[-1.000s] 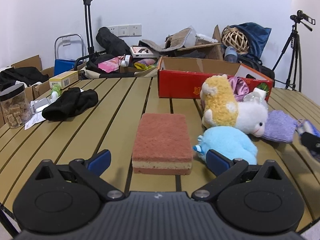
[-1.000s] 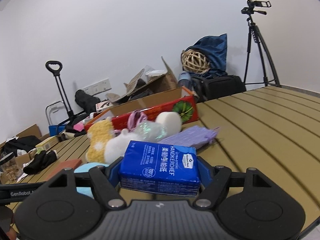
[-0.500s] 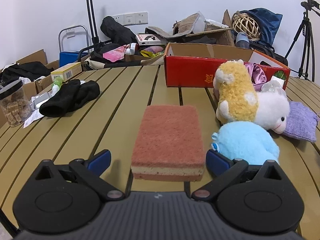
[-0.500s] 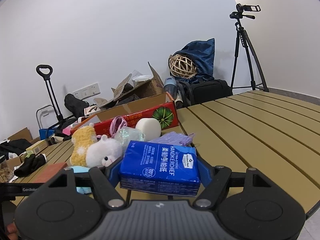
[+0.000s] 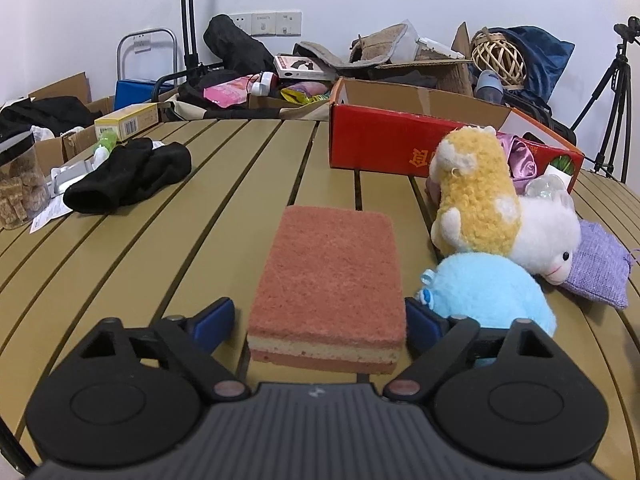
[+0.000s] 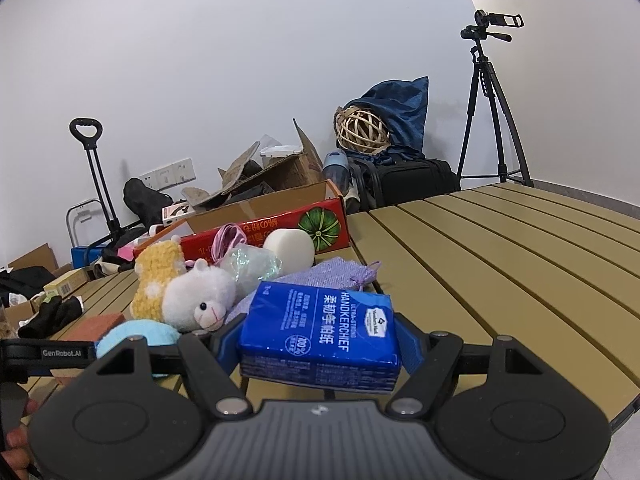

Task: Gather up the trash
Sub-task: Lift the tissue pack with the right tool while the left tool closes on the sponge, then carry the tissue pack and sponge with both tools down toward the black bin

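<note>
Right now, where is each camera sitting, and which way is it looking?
Left wrist view: sits on the left gripper, looking along the table over a sponge between its fingers, which have just been closing; a gap shows beside the left finger.
Right wrist view: sits on the right gripper, looking across the table toward the wall; its fingers hold a blue tissue pack. A bit of a hand shows at the lower left edge.
Both show the sponge, the stuffed toys and the red box.

Terracotta scouring sponge (image 5: 326, 280) flat on slatted table, blue tissue pack (image 6: 320, 332) lifted clear
</note>
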### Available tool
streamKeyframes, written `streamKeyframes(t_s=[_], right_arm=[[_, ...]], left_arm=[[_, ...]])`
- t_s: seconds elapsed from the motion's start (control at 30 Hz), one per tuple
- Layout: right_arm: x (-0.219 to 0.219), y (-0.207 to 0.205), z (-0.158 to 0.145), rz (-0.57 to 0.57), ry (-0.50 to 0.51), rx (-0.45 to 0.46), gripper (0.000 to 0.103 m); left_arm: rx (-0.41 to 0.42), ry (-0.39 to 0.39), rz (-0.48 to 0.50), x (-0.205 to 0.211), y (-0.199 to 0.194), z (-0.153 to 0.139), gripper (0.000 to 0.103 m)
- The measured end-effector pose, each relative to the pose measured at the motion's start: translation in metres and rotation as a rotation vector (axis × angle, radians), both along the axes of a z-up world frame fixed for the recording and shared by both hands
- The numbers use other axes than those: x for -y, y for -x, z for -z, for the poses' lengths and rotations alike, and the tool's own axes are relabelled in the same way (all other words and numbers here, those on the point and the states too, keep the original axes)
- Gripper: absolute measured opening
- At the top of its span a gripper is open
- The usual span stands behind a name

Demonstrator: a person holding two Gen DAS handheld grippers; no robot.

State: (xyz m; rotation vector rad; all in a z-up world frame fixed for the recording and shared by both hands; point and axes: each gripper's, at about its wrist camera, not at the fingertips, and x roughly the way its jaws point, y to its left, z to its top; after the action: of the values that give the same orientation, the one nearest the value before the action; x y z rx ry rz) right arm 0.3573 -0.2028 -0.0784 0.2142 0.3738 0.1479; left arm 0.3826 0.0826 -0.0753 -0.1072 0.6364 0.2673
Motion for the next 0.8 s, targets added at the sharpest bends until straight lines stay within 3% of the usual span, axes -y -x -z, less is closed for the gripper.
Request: streamKeyframes(t_s=[0.13, 0.8], right_arm=[[-0.001, -0.001, 0.001, -0.002, 0.007, -0.002, 0.073], [-0.007, 0.003, 0.002, -0.029, 0.027, 0.007, 0.073]], left_arm=[[0.013, -0.01, 0.016, 0.002, 0.001, 0.0, 0.073], [0.118, -0.031, 0.019, 0.0, 0.027, -0.016, 0.071]])
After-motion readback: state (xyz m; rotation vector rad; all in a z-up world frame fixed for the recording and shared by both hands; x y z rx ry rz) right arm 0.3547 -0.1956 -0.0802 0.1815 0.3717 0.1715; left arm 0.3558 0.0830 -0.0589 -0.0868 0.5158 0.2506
